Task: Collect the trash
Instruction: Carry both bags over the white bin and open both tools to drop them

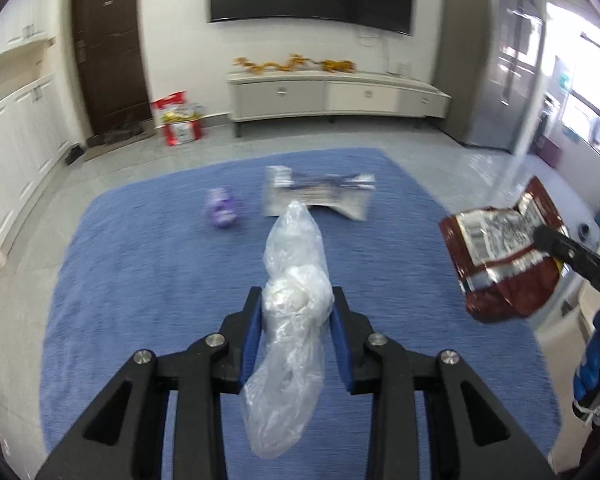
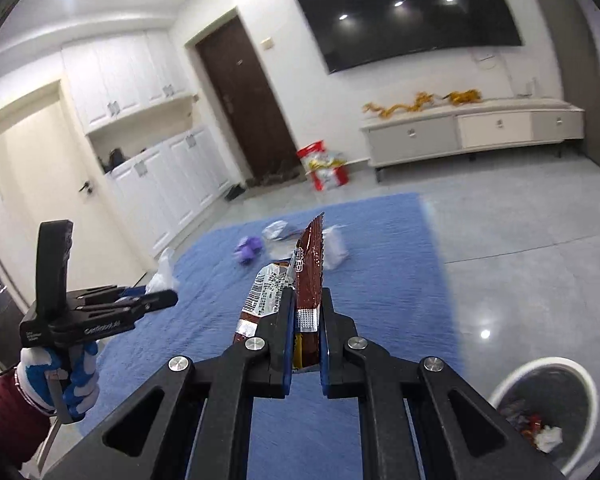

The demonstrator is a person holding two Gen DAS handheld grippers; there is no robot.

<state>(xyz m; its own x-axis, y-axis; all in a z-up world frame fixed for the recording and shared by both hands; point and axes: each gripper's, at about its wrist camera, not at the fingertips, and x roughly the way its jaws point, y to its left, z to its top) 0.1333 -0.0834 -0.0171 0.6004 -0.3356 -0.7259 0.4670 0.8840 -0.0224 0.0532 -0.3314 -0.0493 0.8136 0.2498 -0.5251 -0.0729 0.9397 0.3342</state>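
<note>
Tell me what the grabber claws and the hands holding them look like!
Both grabbers, left and right, are black plastic with silver bolts and blue finger pads. The left one has small white lettering. The left hand wears a blue-and-white glove with a dark red sleeve.

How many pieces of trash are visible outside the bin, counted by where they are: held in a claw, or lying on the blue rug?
Held in a claw: 2 (clear plastic bag in the left claw, brown snack wrapper in the right claw)
Lying on the blue rug: 2 (purple wrapper, silver-white wrapper)
Total: 4
</note>
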